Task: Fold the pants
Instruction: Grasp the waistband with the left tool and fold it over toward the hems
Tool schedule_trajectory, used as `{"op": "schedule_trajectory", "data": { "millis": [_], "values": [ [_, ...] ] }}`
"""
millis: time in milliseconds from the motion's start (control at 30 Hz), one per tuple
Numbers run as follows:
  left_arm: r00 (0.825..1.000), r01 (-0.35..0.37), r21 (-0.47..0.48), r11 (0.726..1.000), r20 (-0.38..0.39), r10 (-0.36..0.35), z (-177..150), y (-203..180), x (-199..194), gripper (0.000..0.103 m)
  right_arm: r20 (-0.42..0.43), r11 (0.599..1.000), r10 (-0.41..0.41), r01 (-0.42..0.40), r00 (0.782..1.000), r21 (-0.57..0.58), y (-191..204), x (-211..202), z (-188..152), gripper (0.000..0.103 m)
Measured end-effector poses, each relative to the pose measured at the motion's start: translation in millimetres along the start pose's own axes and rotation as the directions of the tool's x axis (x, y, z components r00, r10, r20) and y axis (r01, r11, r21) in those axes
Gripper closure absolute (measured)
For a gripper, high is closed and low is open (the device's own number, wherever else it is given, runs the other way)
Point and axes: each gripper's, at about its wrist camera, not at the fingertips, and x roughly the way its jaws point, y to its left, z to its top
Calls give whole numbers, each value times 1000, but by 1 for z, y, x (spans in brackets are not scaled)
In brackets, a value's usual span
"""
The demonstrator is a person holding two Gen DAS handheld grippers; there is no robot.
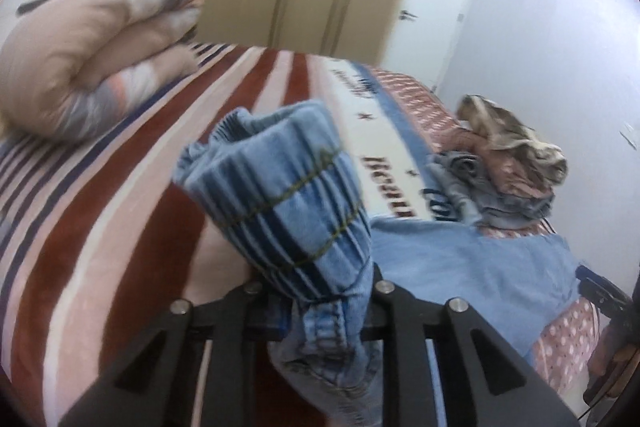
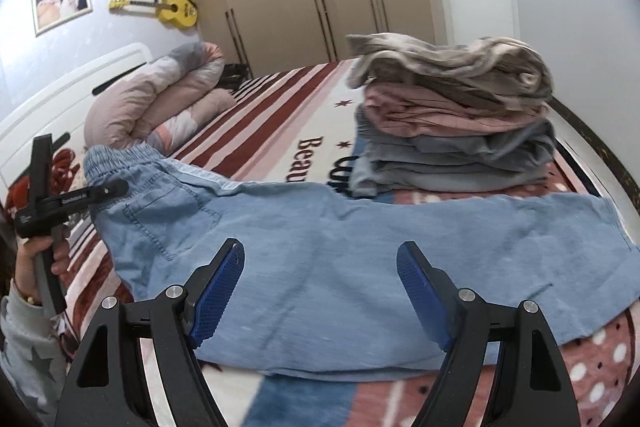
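Gripping pants (image 1: 288, 203); left hand-held gripper (image 1: 320, 291)

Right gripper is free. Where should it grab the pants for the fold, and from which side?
Probably the leg hem end of the blue pants, at the right of the right wrist view, coming in from the near bed edge. The left gripper already pinches the elastic waistband, and the legs lie flat with that end free. The right gripper is open above the cloth.
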Motion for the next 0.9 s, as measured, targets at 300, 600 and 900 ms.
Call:
{"op": "schedule_trajectory", "data": {
  "millis": [300,600,900],
  "values": [
    [992,125,180,976,-21,-123,2,-117,5,88,47,999,-7,5,999,40,-53,-30,-8,28],
    [969,227,280,933,-162,-187,-32,-227,53,92,73,999,-17,13,997,53,-103,-53,-19,28],
    [969,200,352,914,-212,-130,-60,-270,80,92,69,994,-72,66,995,89,-146,-63,-32,28]
  ]
}}
